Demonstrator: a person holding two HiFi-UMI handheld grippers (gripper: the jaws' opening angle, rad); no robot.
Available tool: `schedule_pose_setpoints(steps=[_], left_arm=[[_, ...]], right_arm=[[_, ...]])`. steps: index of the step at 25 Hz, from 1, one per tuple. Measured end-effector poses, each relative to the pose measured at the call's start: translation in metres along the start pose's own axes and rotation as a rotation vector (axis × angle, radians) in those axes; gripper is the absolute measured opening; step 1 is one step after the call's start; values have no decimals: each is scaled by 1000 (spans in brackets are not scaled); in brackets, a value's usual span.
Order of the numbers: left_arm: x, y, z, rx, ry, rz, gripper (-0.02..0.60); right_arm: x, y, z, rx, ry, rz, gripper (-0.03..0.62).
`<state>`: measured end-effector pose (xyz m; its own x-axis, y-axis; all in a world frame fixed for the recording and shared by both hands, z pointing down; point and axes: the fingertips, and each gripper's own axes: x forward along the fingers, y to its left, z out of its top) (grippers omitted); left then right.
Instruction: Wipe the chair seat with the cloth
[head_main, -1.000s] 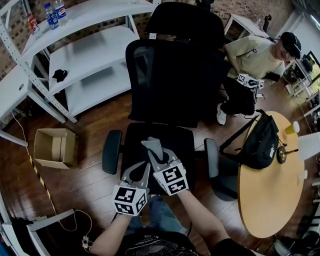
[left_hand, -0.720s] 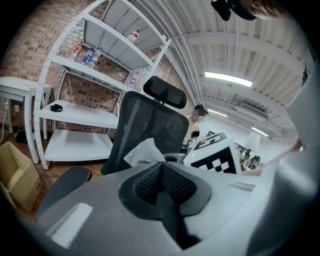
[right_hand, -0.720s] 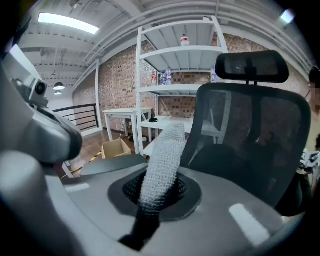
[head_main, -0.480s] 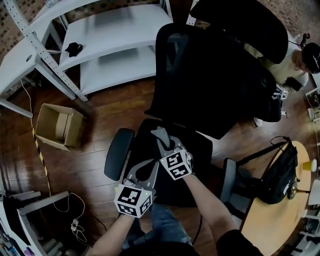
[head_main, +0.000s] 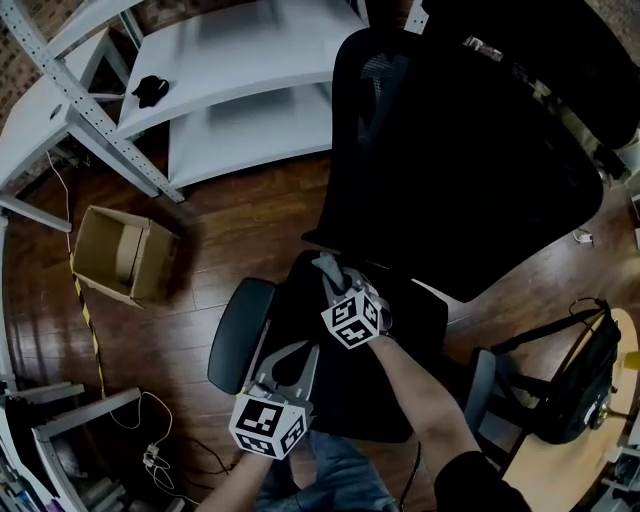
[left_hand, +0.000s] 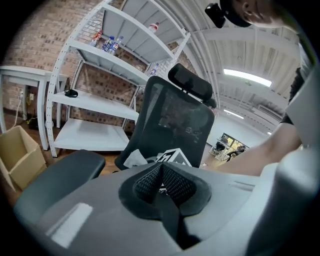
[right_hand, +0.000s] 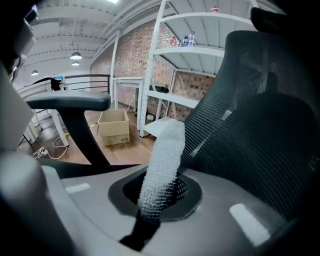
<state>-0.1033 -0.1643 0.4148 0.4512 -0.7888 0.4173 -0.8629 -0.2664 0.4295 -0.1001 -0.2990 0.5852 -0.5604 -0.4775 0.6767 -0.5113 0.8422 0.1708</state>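
The cloth (right_hand: 162, 165) is seen as a pale, nubbly strip with a knitted or microfibre look, bunched narrow rather than spread flat. Its lower end is pinched between the jaws of the right gripper (right_hand: 152, 207), which are clamped down on it. The rest sticks out past the jaw tips and leans a little toward the mesh side.

From the head view it shows as a small grey wad just beyond the right gripper's tip. There it is over the back left part of the black chair seat (head_main: 415, 320), close to where the backrest (head_main: 470, 150) begins. Whether it's actually pressed onto the seat can't be made out (everything there is black on black).

The left gripper (left_hand: 161, 181) is held just behind the right one and a bit to its left, over the seat's left edge. Its jaws are closed pad against pad with nothing caught between them. A bit of the cloth is also picked up in its view, just ahead of its jaws beside the right gripper's marker cube.

The left armrest (head_main: 238, 320) sits right beside the left gripper on its outer side. Further out that way, a cardboard box (head_main: 120, 255) is seen on the wooden floor (head_main: 240, 210), with white shelves (head_main: 230, 60) well beyond both grippers.
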Motion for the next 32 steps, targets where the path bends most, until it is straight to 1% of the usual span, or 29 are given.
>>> schedule_pose_setpoints(steps=[8, 13, 18, 22, 26, 28, 32], left_arm=[[13, 8, -19, -26, 9, 5, 5], [10, 10, -24, -23, 12, 3, 5], [-5, 10, -28, -4, 1, -7, 5], [-16, 6, -33, 14, 0, -17, 5], [-37, -4, -38, 34, -14, -41, 5], [-48, -2, -40, 49, -20, -50, 5], [-80, 6, -58, 59, -13, -55, 5]], right_arm=[[38, -5, -29, -44, 78, 8, 11], [41, 10, -44, -69, 110, 46, 12], [32, 40, -46, -70, 107, 70, 12], [18, 64, -46, -45, 88, 81, 12], [-4, 97, -57, -19, 94, 92, 12], [-11, 115, -58, -12, 86, 95, 12], [-28, 164, -71, 2, 93, 104, 12]])
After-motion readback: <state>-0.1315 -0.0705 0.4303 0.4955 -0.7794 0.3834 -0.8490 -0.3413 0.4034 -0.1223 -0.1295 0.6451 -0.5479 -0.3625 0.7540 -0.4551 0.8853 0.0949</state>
